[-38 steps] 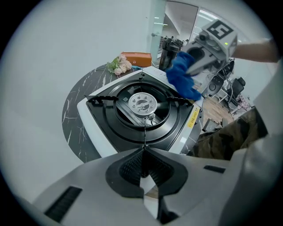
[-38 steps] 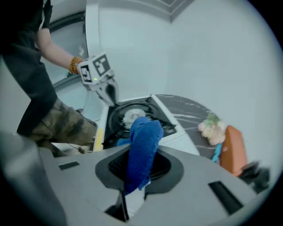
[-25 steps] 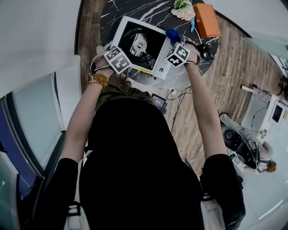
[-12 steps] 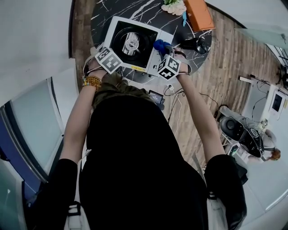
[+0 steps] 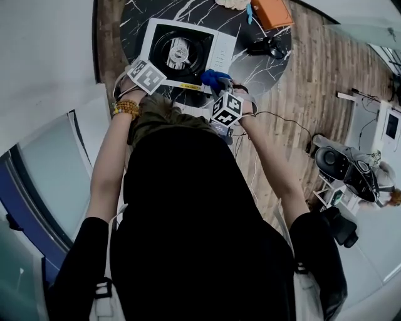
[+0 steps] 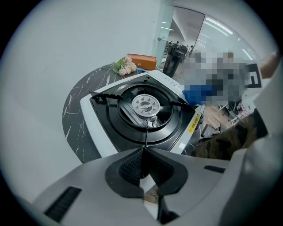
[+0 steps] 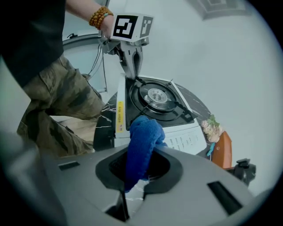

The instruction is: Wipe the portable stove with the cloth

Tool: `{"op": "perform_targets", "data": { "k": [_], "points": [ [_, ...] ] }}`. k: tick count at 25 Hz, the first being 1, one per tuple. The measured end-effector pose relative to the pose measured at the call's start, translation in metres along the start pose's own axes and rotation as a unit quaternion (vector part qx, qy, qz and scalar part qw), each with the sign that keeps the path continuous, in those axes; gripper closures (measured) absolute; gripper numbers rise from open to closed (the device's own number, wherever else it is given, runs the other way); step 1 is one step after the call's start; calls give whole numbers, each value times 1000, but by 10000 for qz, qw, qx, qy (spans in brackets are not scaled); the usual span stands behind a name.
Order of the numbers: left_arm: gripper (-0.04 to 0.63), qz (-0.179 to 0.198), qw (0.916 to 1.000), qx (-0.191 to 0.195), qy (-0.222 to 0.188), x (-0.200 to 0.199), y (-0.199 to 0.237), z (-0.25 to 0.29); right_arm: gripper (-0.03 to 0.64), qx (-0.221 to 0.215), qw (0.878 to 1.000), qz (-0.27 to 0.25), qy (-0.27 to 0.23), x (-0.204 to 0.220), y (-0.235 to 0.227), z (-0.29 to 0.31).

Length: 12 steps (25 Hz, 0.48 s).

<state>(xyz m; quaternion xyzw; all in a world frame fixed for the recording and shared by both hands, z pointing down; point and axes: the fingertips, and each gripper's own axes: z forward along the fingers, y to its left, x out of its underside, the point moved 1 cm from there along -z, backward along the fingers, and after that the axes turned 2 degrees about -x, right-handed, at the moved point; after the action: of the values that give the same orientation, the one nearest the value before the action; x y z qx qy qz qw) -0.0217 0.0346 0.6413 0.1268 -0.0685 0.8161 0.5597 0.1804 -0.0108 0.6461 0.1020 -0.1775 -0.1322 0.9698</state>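
Note:
The portable stove point(image 5: 220, 54), white with a black burner well, stands on a round black marble table point(image 5: 257, 68). My left gripper point(image 5: 152, 68) is shut with nothing between its jaws, its tips at the stove's near left corner point(image 7: 128, 84); in the left gripper view the burner point(image 6: 146, 105) lies straight ahead. My right gripper point(image 5: 217, 88) is shut on the blue cloth point(image 5: 213, 78), which bunches up out of its jaws point(image 7: 140, 141). It hangs at the stove's near front side, by the yellow label point(image 7: 119, 115). Whether the cloth touches the stove I cannot tell.
An orange pouch point(image 5: 273, 12), white flowers point(image 5: 235, 3) and a small black object point(image 5: 265, 45) lie on the table beyond the stove. Cables trail over the wooden floor point(image 5: 276, 119). Black equipment point(image 5: 349, 170) stands at the right.
My right gripper has carried the blue cloth from the stove's right side, by the control panel, along to its near front edge. The left gripper has stayed at the stove's corner.

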Motion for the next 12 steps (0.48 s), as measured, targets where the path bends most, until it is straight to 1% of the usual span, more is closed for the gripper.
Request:
{"op": "perform_targets", "data": {
  "k": [1,2,3,5,6,7,8,10,11,12],
  "points": [
    [583,8,10000,-1,-11,-1,0,0,578,-261,9996,7,60,-1,6,-2],
    [583,15,10000,5,-19,-1,1,0,578,-632,9979,-31,155,-1,13,-5],
    [583,23,10000,20,-21,-1,0,-1,577,-1123,9933,-79,268,-2,20,-10],
    [583,59,10000,59,-13,0,-2,-1,574,-2135,9760,-125,404,-7,27,-25],
    [583,92,9999,70,-5,0,-2,-1,572,-2373,9707,-120,373,-11,19,-32],
    [583,126,9999,77,2,-1,-1,-1,571,-2333,9719,-108,295,-16,1,-36],
    [583,150,9999,86,1,-2,0,-1,569,-2068,9781,-96,209,-22,-25,-37],
    [583,164,9998,107,-13,-4,1,-1,568,-1221,9924,-93,112,-29,-86,-36],
    [583,161,9998,117,-21,-4,0,-1,568,-745,9971,-129,122,-30,-116,-34],
    [583,154,9998,122,-29,-3,0,-1,568,-271,9992,-233,187,-30,-143,-30]
  ]
}}
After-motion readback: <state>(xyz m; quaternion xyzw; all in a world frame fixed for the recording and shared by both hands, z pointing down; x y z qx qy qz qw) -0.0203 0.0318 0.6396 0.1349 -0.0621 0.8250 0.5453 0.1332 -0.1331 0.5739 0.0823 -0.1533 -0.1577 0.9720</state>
